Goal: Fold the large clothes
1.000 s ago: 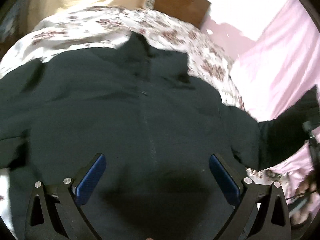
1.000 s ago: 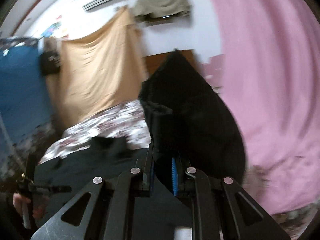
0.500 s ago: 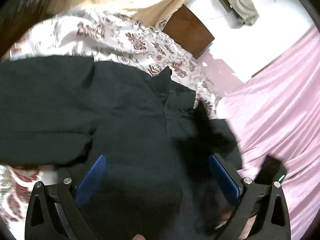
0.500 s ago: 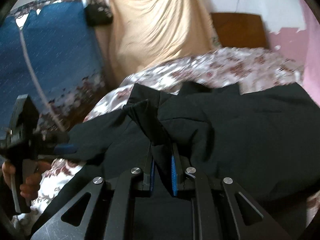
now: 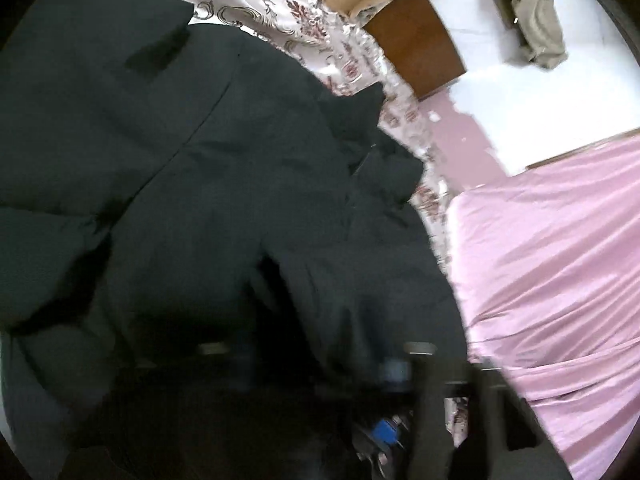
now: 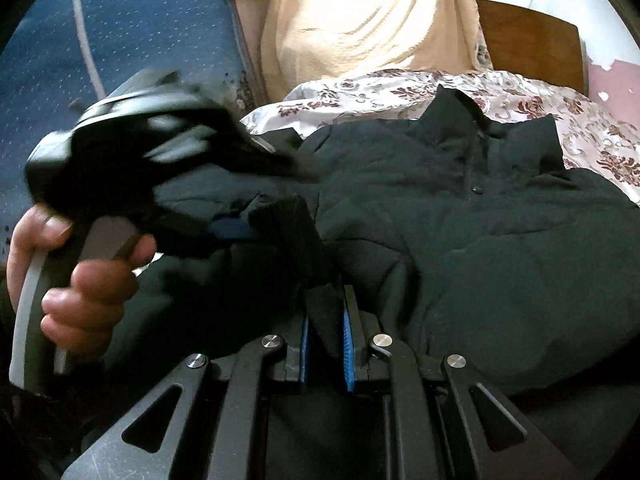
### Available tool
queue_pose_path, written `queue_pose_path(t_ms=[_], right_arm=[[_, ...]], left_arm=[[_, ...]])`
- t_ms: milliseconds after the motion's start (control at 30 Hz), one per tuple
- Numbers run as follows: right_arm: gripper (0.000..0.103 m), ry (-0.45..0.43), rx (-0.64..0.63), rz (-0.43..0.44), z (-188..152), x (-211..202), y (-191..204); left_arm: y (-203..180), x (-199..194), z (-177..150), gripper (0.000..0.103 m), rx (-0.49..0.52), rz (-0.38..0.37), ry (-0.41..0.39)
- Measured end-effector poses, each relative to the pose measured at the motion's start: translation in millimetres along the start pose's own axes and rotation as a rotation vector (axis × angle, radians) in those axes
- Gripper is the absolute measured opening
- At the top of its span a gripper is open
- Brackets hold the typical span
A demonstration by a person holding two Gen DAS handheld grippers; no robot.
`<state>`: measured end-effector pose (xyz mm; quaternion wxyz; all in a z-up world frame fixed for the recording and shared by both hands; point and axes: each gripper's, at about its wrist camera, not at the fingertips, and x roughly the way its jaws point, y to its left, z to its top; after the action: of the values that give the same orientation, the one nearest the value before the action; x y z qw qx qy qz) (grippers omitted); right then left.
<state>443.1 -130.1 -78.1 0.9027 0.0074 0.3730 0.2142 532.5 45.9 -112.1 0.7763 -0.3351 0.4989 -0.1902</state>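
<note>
**Dark jacket on the bed, both claws at one sleeve**

While the dark jacket (image 6: 500,248) lies spread front-up across the flowered bedspread (image 6: 400,88), its collar toward the far headboard (image 6: 528,44), one sleeve end (image 6: 304,236) is drawn in over the chest and stands up in a fold. The right gripper (image 6: 326,344) is at the near edge, its blue pads nearly together and pinching that fold of black cloth between them. The left gripper (image 6: 236,228), blurred, comes in from the left side; its jaws are closing, and a blue pad shows just against the same sleeve end, though I cannot tell whether the pads press on the cloth yet. A bare hand (image 6: 76,276) wraps the left gripper's handle.

From the left gripper's own view the jacket (image 5: 200,200) fills most of the scene, its fingers lost in blur and shadow at the near edge. Farther out, a pink sheet (image 5: 560,260) hangs on the right, a cream cloth (image 6: 368,16) drapes behind the bed, and a blue patterned fabric (image 6: 140,32) stands at the far left.
</note>
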Motion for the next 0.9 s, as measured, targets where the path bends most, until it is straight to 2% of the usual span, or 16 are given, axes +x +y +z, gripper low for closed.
queue_pose_path(t_ms=[100,133,167,233,267,333,400,433,500,533,567,633,700,733,800,900], right_arm=[[0.022,-0.005,-0.026,0.015,-1.6,-8.2,5.9],[0.031,-0.013,-0.029,0.035,-0.1,-13.4,5.7],[0.043,-0.037,-0.034,0.055,-0.4,-23.2,6.0],[0.049,-0.101,-0.046,0.070,-0.7,-42.4,3.7],[0.053,-0.143,-0.054,0.069,0.2,-55.7,1.6],[0.056,-0.221,-0.087,0.009,6.7,-81.0,-6.2],[0.056,-0.234,-0.111,-0.177,16.0,-92.9,-20.9],[0.056,-0.204,-0.104,-0.297,20.2,-91.9,-35.0],[0.054,-0.152,-0.030,-0.451,21.0,-85.7,-74.6],[0.045,-0.127,0.021,-0.478,18.8,-82.6,-92.3],[0.032,-0.091,0.101,-0.496,14.1,-78.7,-116.6],[0.025,-0.034,0.311,-0.491,-3.4,-72.5,-168.8],[0.017,-0.003,0.458,-0.452,-20.2,-66.4,-201.4],[0.013,0.004,0.490,-0.432,-27.4,-64.8,-207.3],[0.013,0.021,0.526,-0.393,-35.2,-56.8,-213.2],[0.013,0.056,0.486,-0.418,-39.7,-42.8,-202.9]], left_arm=[[-10.3,-8.2,0.1,0.009,0.053,0.043,-0.069],[-18.0,-15.1,1.4,0.008,0.091,0.060,-0.119],[-21.9,-18.9,2.2,0.007,0.108,0.064,-0.139],[-32.5,-30.4,6.5,0.007,0.150,0.086,-0.192],[-38.6,-35.5,9.6,0.007,0.179,0.121,-0.223],[-43.2,-42.2,15.2,0.007,0.238,0.187,-0.254],[-42.1,-41.4,16.2,0.007,0.290,0.249,-0.252],[-40.2,-40.7,15.1,0.007,0.301,0.269,-0.247],[-35.0,-25.9,13.9,0.007,0.320,0.346,-0.219],[-32.1,-24.5,9.8,0.007,0.324,0.364,-0.215],[-27.6,-17.6,8.9,0.007,0.331,0.393,-0.208],[-19.0,-12.4,7.3,0.007,0.334,0.408,-0.208],[-4.8,-5.8,9.3,0.008,0.296,0.395,-0.197],[-1.2,-4.2,9.3,0.008,0.286,0.389,-0.198],[8.3,0.5,8.6,0.009,0.275,0.378,-0.199],[15.0,4.9,5.6,0.010,0.278,0.371,-0.204]])
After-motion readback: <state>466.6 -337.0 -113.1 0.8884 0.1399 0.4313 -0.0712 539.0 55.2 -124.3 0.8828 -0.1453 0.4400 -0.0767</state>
